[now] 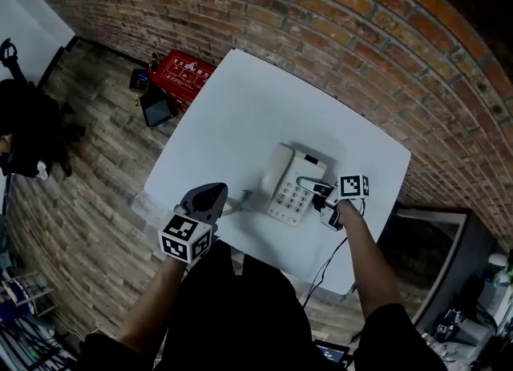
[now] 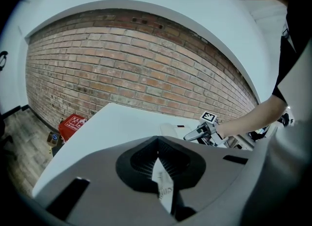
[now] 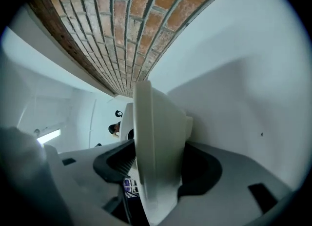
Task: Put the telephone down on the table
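The white telephone with its keypad lies flat on the white table. My right gripper is at its right edge. In the right gripper view the telephone's white edge stands upright between the jaws, against the left pad, with a dark gap on the other side. My left gripper hovers over the table's near edge, left of the telephone, with its jaws together. A thin white printed slip shows in the seam between them. From the left gripper view the telephone and the right gripper appear ahead.
A brick wall curves behind the table. On the wooden floor to the left lie a red box and a black device. A black cable hangs off the table's near edge. A dark cabinet stands at right.
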